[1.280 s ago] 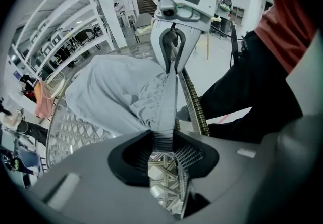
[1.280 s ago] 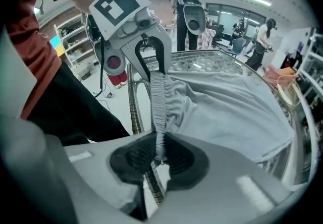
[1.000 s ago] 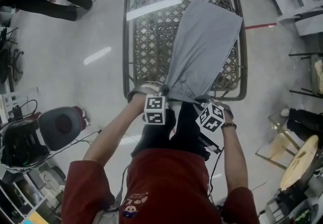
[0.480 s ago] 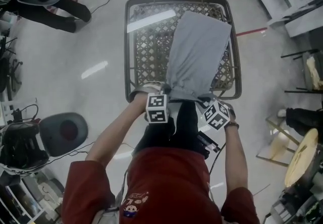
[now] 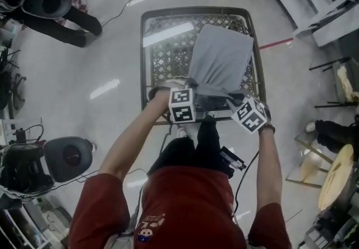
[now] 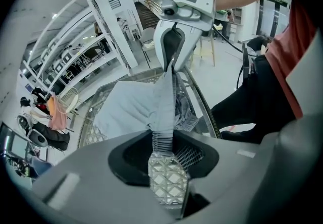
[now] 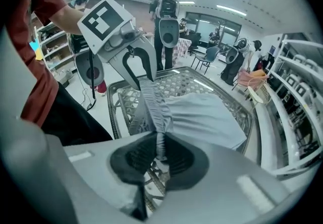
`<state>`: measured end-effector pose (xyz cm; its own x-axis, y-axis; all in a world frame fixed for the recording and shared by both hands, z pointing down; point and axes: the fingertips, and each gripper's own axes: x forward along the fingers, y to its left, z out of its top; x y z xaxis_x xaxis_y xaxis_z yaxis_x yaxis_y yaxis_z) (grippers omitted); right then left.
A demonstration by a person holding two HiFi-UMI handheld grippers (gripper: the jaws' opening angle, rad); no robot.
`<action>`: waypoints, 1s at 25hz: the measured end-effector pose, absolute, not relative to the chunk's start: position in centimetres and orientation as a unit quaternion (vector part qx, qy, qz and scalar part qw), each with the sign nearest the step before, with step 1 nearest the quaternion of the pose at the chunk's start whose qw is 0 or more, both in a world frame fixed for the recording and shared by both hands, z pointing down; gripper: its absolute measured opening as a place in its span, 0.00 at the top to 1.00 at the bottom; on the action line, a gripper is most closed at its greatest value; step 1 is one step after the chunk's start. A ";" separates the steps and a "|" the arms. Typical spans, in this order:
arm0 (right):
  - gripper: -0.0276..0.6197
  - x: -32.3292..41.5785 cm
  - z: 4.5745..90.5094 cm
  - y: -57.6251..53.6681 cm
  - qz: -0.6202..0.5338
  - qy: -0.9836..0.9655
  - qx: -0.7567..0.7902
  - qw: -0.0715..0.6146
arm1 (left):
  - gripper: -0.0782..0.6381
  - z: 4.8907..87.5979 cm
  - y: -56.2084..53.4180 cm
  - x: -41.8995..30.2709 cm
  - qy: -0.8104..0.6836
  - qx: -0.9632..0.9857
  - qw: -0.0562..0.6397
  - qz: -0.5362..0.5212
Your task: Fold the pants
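Since the pants, clamped by left gripper and right gripper, got carried further over the table, the fold's been started.

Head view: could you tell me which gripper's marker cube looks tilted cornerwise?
The right gripper; its cube sits turned like a diamond, whereas the left gripper's cube faces the camera squarely.
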<state>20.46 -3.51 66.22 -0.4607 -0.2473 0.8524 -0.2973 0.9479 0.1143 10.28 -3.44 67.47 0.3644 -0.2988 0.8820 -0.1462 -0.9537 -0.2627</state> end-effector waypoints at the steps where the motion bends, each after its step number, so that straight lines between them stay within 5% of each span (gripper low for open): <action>1: 0.88 20.5 66.0 -4.1 0.026 -0.855 0.164 0.491 | 0.71 67.1 -4.0 10.3 0.136 -0.824 0.069 -0.546; 19: 0.88 22.7 65.1 -22.1 0.050 -0.864 0.201 0.460 | 0.71 65.4 -22.0 12.4 0.160 -0.826 0.017 -0.541; 25: 0.88 24.3 66.1 -19.0 0.072 -0.863 0.207 0.456 | 0.71 66.1 -18.9 14.0 0.160 -0.825 -0.014 -0.542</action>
<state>24.33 -18.99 66.14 -0.4991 -0.2912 0.8161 -0.4225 0.9041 0.0642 14.03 -18.88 66.14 0.3609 -0.2486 0.8988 -0.2782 -0.9486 -0.1507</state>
